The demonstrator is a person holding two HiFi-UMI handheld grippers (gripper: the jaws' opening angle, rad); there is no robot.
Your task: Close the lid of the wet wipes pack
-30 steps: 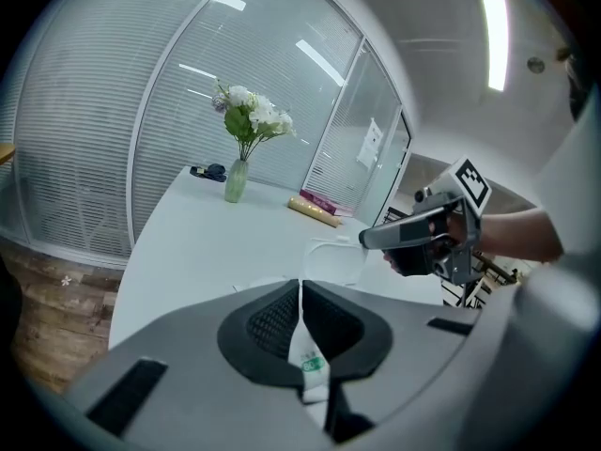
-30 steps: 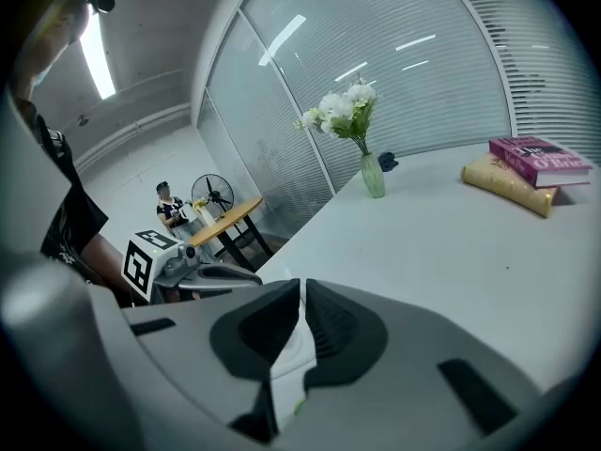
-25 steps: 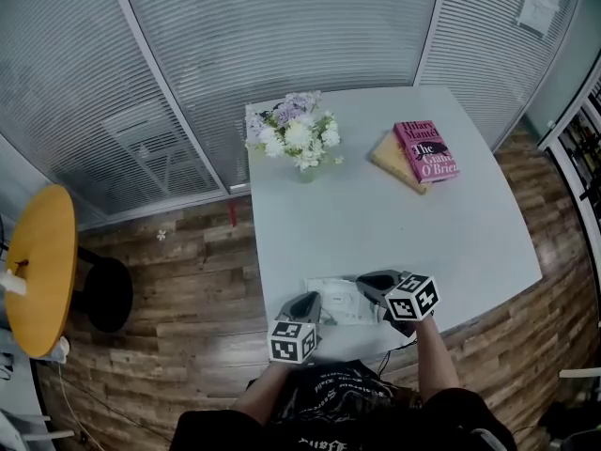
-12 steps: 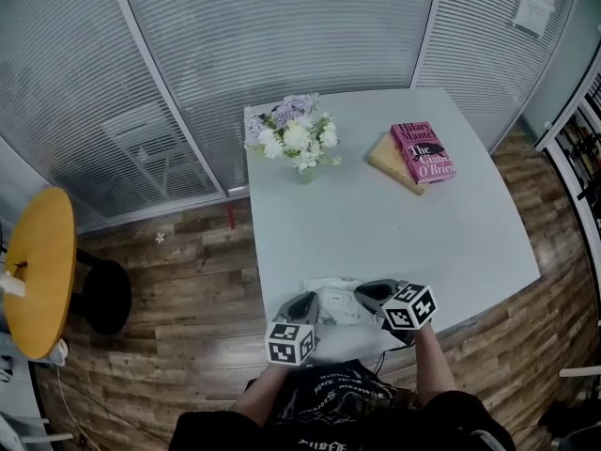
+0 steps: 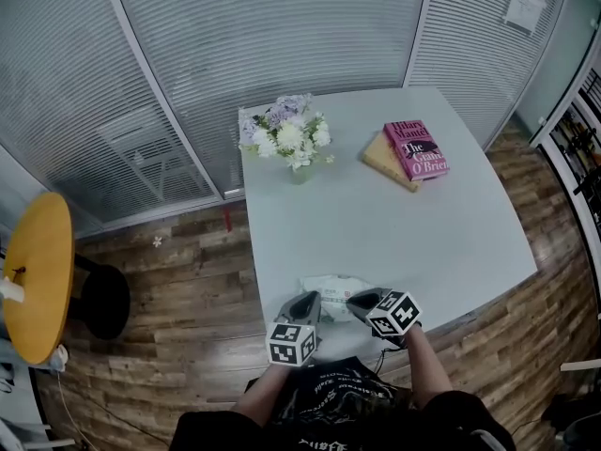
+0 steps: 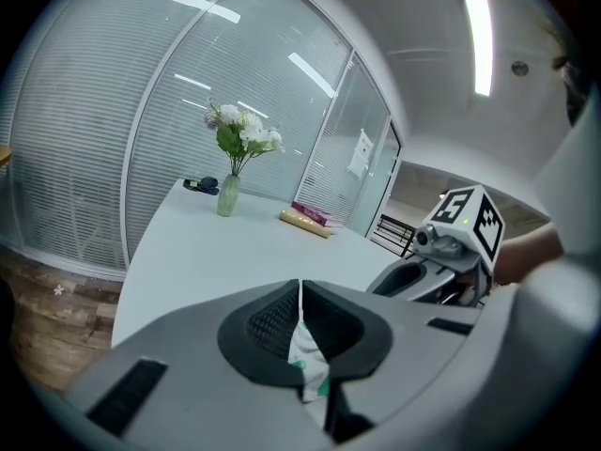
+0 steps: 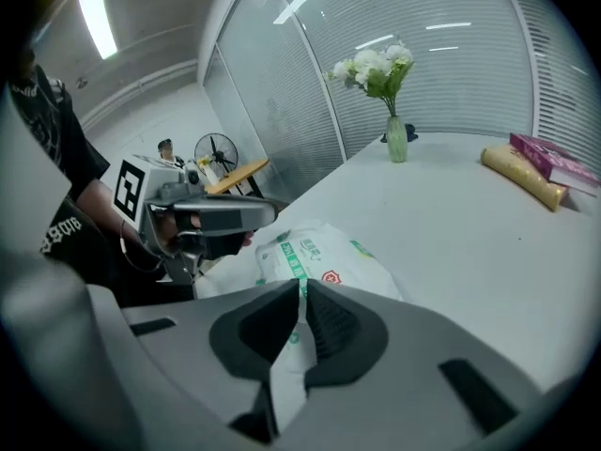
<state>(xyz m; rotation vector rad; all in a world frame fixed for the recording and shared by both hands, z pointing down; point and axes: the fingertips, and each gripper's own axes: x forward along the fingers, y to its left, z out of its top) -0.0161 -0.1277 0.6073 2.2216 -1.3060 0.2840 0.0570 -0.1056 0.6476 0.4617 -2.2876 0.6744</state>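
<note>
Vase [image 5: 299,172] holds flowers [image 5: 286,137] (wet wipes pack [image 5: 331,287] nearer).

Both forearms reach forward from the body, left forearm [image 5: 258,397] and right forearm [image 5: 430,372], low at the near worktop edge. Left gripper [image 5: 306,301] points forward and slightly down, marker cube [image 5: 291,343] toward the person. Its fingers [image 6: 268,319] are pinched together on a crumpled edge of the wet wipes pack [image 5: 331,286]. Right gripper [image 5: 356,300] angles steeply down and inward toward the left one. Its fingers [image 7: 335,327] have just been opening a little and stand a thin slit apart. White pack film shows in the slit; unclear if pinched.
</note>
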